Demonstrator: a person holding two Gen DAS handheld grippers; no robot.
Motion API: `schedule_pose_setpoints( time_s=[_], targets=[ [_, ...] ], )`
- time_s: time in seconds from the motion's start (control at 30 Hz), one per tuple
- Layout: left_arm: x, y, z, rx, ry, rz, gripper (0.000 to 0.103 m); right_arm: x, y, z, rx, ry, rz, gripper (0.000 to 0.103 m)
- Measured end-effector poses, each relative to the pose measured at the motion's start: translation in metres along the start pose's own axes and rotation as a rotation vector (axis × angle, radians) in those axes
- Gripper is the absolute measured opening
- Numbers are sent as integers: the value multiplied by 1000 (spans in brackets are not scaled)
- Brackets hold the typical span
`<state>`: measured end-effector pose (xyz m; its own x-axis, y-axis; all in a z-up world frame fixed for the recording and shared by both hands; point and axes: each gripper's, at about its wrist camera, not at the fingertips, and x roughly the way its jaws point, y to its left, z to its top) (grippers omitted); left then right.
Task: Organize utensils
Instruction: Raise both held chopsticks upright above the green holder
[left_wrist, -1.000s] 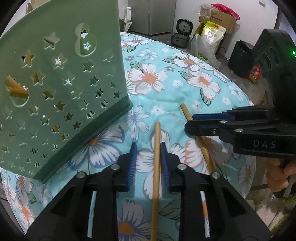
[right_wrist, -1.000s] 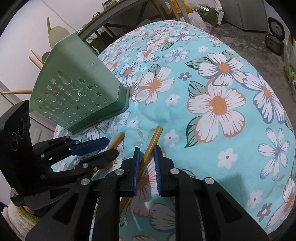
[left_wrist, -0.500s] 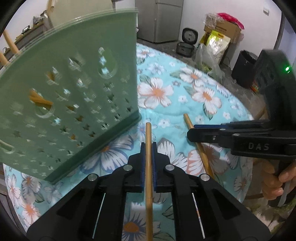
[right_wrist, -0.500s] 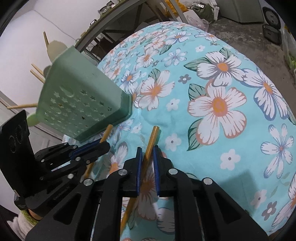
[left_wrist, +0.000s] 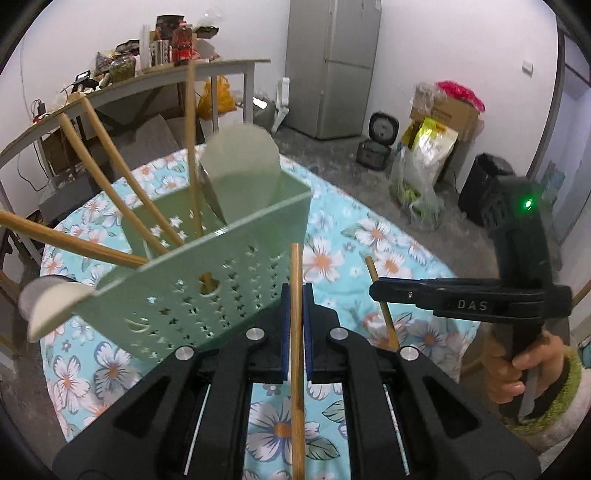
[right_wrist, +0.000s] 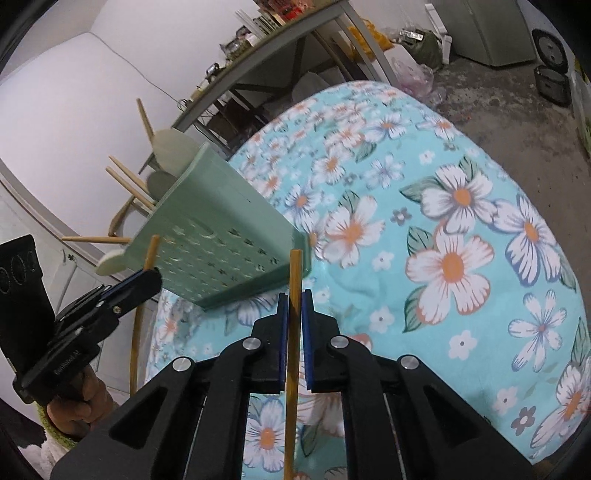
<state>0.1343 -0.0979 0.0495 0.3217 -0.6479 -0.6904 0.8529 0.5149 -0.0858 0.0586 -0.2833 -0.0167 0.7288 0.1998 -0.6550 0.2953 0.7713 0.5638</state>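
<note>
In the left wrist view my left gripper (left_wrist: 296, 295) is shut on a wooden chopstick (left_wrist: 296, 354), lifted off the floral tablecloth (left_wrist: 369, 236). The green star-punched utensil holder (left_wrist: 221, 291) stands just ahead and left, holding several wooden-handled utensils and pale spatula heads. In the right wrist view my right gripper (right_wrist: 294, 299) has its jaws closing tight on a second chopstick (right_wrist: 293, 354), pads pressing it, held above the cloth (right_wrist: 443, 221). The holder (right_wrist: 221, 240) is ahead-left of it. The left gripper (right_wrist: 147, 277) shows at the left with its chopstick (right_wrist: 151, 251) near the holder's wall.
A hand (left_wrist: 517, 365) grips the right tool's handle. Beyond the table are a grey fridge (left_wrist: 332, 66), a cluttered shelf (left_wrist: 147, 74), a rice cooker (left_wrist: 382, 129), boxes and bags (left_wrist: 436, 122) and a black bin (left_wrist: 480, 184).
Left jaws shut on its chopstick and lifted it well up; the holder's open top now shows. Right jaws closed on the other chopstick and raised it off the cloth.
</note>
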Motion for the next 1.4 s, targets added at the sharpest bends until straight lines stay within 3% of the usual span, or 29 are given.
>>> schedule_pose_setpoints(
  time_s=[0.33,0.8,1.0,1.17,1.4],
  targets=[
    [-41,8,15,-33,-95,-7,5,-14,13,11,-24,-47,28,7],
    [-49,1,18,-28,-136,-6,5,-33,27,19,-50,-96,61,7],
    [-66,3,25,-41,-188,-17,5,-42,33,23,-61,-117,75,7],
    [-98,8,40,-66,-301,-31,5,-47,33,25,-64,-127,88,7],
    [-163,12,72,-63,-591,4,5,-49,35,26,-69,-130,95,7]
  ],
)
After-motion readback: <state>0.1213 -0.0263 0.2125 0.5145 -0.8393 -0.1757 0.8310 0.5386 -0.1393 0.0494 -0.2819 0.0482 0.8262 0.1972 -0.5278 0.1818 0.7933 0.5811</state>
